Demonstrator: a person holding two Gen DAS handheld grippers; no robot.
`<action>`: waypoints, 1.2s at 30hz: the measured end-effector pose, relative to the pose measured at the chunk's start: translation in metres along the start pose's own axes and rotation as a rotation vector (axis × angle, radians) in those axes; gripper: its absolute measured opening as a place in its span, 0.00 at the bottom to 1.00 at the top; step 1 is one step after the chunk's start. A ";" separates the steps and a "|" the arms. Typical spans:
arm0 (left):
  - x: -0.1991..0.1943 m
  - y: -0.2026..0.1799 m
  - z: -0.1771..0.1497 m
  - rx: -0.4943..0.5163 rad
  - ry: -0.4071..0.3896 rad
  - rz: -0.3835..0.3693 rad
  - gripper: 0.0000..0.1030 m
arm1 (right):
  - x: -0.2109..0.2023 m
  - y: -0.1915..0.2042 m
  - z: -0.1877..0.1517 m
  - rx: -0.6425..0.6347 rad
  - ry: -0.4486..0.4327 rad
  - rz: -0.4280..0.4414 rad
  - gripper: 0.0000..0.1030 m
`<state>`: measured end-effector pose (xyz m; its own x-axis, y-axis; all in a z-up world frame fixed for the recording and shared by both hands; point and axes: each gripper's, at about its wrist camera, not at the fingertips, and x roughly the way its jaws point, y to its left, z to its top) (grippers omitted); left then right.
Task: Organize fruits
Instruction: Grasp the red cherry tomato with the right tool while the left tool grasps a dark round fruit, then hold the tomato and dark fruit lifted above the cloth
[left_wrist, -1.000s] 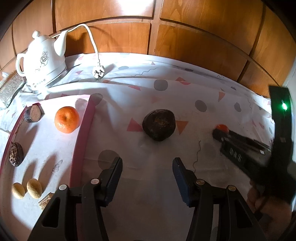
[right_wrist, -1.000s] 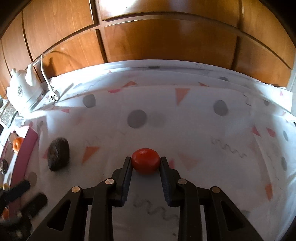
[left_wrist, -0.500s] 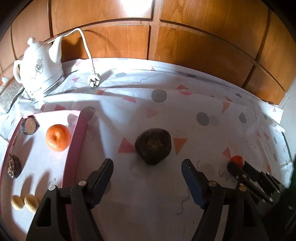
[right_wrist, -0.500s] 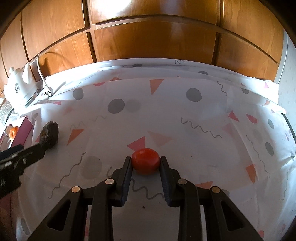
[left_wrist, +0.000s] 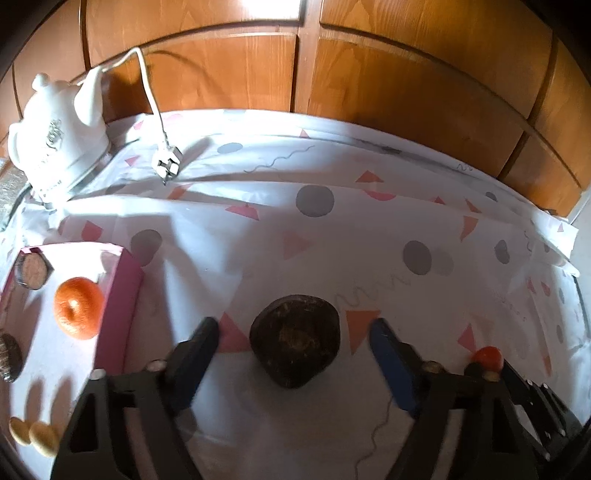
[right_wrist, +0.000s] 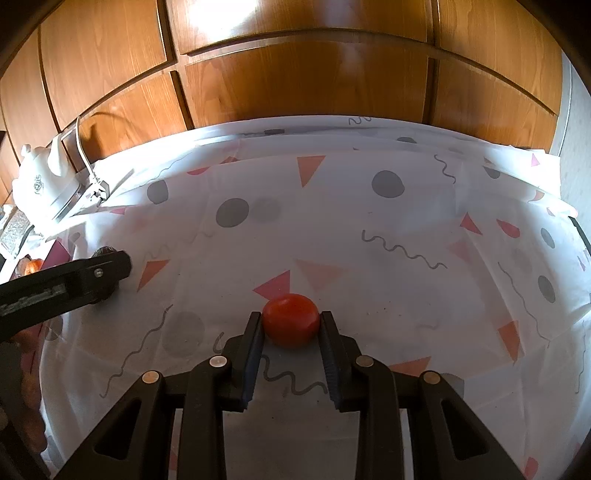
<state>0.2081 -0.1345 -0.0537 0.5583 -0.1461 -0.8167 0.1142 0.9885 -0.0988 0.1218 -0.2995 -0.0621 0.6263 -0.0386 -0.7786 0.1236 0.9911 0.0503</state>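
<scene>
We've closed in: our left claw (left_wrist: 293, 343), spread wide, now straddles the dark fruit (left_wrist: 295, 340) right of the pink tray (left_wrist: 118, 317). Clamp off-centre and it rolls away. Right claw (right_wrist: 291, 325) pinches the tomato (right_wrist: 291, 320); squeeze harder, it bursts.

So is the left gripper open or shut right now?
Open. The left gripper has its jaws spread wide on either side of the dark brown round fruit, not touching it.
</scene>
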 end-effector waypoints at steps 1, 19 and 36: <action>0.002 0.000 0.000 -0.003 0.007 -0.002 0.66 | 0.000 0.001 0.000 -0.004 0.000 -0.005 0.30; -0.034 0.004 -0.050 0.084 -0.010 -0.021 0.47 | 0.000 0.004 0.000 -0.018 -0.003 -0.022 0.30; -0.057 0.005 -0.090 0.130 -0.097 -0.047 0.47 | -0.047 -0.016 -0.033 -0.013 -0.002 -0.025 0.28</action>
<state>0.1033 -0.1182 -0.0588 0.6260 -0.2009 -0.7535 0.2435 0.9683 -0.0559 0.0648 -0.3091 -0.0473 0.6248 -0.0636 -0.7782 0.1295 0.9913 0.0230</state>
